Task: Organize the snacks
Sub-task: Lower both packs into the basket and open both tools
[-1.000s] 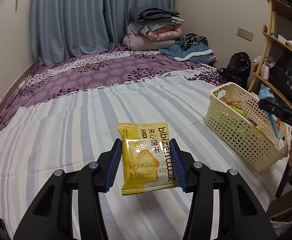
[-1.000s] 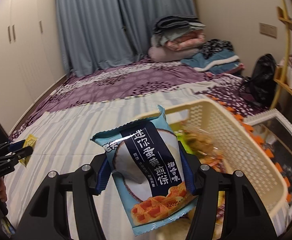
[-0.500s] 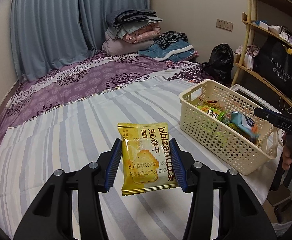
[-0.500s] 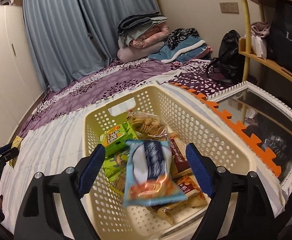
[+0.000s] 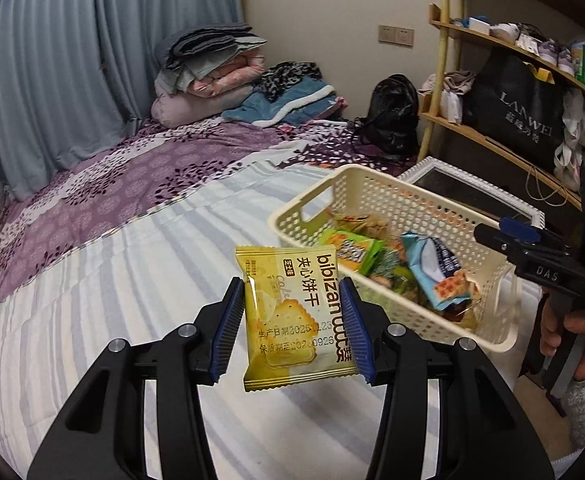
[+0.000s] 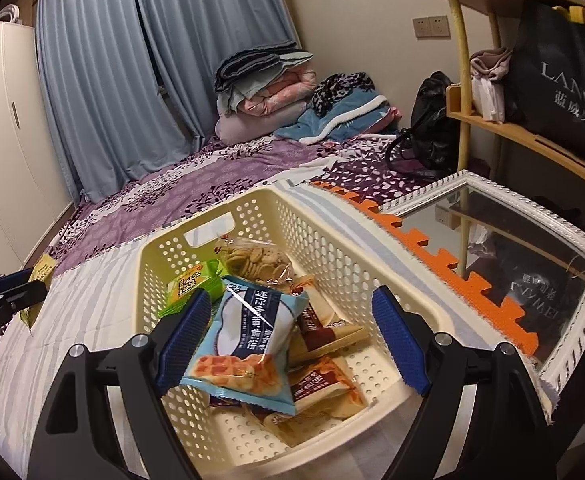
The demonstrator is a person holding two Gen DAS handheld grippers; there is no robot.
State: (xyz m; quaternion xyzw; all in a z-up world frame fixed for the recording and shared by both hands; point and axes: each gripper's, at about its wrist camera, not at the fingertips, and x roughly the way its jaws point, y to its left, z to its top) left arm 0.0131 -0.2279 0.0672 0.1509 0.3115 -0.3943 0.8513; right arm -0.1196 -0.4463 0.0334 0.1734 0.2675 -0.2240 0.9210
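Left gripper clamped on yellow foil biscuit packet, upright; cream perforated plastic basket lies far-right, near. Right gripper jaws apart, empty, over basket.

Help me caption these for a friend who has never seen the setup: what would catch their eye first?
A yellow biscuit packet pinched upright in the left gripper, above the striped bedsheet. Beside it on the bed, a cream basket of snacks, a blue wafer packet lying on top, under the open right gripper.
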